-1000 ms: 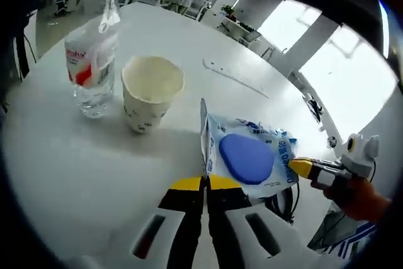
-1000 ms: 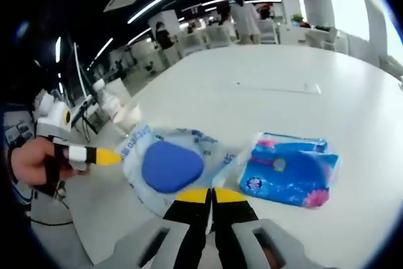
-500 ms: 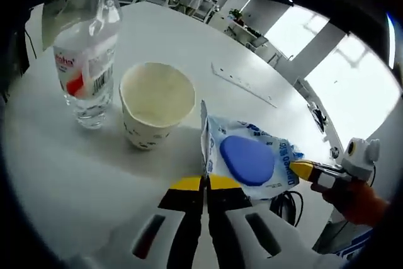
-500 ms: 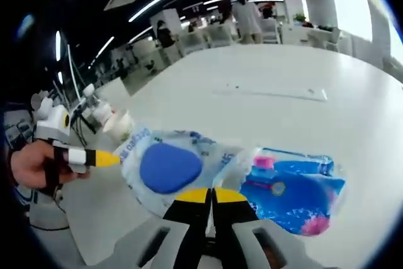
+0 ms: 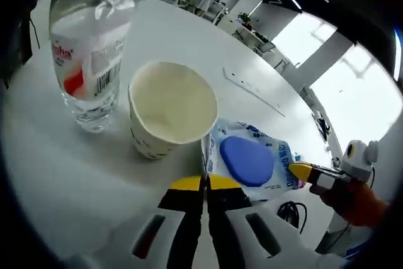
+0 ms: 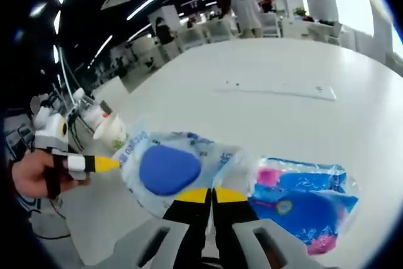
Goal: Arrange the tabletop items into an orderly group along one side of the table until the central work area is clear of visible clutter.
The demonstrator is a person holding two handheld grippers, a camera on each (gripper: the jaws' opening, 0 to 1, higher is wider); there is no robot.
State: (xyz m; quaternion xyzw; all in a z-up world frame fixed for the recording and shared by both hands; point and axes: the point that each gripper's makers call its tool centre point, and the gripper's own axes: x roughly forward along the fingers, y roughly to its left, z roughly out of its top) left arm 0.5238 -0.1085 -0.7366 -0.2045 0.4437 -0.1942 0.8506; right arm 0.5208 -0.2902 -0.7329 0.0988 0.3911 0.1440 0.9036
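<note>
Both tools (image 5: 205,184) (image 6: 211,194) pinch the clear packet (image 5: 252,162).

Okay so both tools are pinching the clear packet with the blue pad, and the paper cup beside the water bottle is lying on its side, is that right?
Not quite. The paper cup stands upright, mouth open upward, beside the water bottle, as the left gripper view shows. The rest holds: the left tool and the right tool are both shut on the clear packet with the blue pad.

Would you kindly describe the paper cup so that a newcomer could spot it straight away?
On the white table, find the water bottle; the paper cup stands just beside it. It is open-topped and cream with small dark marks, unlike the clear bottle and the blue-printed plastic packet.
</note>
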